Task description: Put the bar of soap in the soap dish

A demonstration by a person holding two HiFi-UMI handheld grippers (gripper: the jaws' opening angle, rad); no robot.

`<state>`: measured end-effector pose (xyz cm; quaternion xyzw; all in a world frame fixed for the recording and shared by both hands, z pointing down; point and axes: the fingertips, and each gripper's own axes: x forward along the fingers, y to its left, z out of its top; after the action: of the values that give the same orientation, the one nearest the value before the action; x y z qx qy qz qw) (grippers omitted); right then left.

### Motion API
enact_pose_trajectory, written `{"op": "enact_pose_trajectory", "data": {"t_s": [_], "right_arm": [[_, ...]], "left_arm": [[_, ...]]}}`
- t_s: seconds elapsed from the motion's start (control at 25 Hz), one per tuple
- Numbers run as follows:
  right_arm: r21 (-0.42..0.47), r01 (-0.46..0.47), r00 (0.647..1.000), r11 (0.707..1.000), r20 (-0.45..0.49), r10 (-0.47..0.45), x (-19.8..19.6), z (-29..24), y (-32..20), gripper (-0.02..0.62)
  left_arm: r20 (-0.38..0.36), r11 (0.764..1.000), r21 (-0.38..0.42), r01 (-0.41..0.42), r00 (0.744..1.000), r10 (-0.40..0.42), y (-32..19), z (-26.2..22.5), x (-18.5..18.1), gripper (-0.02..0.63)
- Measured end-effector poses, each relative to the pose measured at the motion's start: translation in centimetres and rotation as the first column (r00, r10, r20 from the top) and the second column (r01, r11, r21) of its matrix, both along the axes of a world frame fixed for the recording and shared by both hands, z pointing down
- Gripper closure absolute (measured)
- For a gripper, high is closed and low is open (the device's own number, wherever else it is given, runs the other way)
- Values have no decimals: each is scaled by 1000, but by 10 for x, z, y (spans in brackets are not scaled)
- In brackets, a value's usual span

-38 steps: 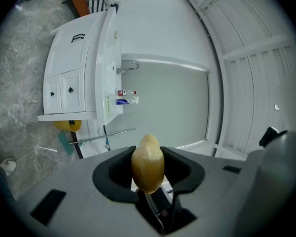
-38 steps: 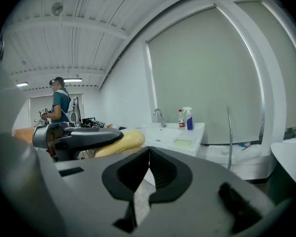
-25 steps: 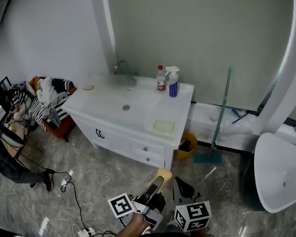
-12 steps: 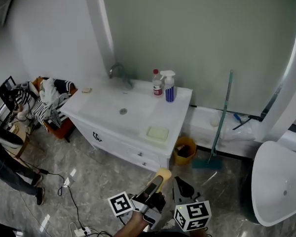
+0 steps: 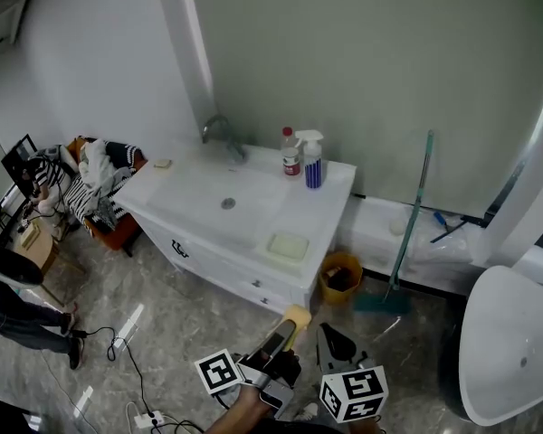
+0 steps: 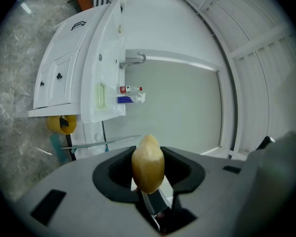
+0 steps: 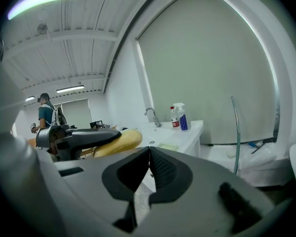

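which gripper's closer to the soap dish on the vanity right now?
Left, slightly. The left gripper, clamped on the soap, reaches toward the soap dish from short of the vanity; the right gripper sits beside it, further back and right, shut and empty.

I see the yellow oval soap bar [image 5: 298, 316] low at the frame's centre, pinched in my left gripper [image 6: 148, 171]. The pale green rectangular soap dish [image 5: 288, 245] lies flat just above, mid-frame.
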<state>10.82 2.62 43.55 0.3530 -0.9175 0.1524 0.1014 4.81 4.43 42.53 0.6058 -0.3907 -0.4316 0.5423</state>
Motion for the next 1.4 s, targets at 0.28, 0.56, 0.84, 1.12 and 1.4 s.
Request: {"op": "enact_pose_trajectory", "data": {"t_s": [0.28, 0.56, 0.84, 1.12, 1.4], "right_arm": [[-1, -10, 1000, 1000, -14, 10, -6, -1, -11, 584], [-2, -35, 999, 999, -26, 35, -24, 4, -34, 584], [-12, -54, 998, 998, -42, 53, -57, 10, -59, 584], [-20, -89, 994, 996, -64, 87, -84, 16, -85, 584], [-7, -125, 988, 992, -88, 124, -112, 15, -108, 584]], "left_arm": [[-10, 1000, -2, -14, 1000, 14, -15, -2, -4, 451], [-18, 999, -7, -35, 999, 35, -37, 5, -23, 451], [-19, 998, -12, -67, 998, 67, -67, 11, -51, 451], [-41, 994, -27, -107, 994, 106, -95, 20, -77, 451], [-54, 988, -18, -155, 987, 154, -120, 21, -103, 451]]}}
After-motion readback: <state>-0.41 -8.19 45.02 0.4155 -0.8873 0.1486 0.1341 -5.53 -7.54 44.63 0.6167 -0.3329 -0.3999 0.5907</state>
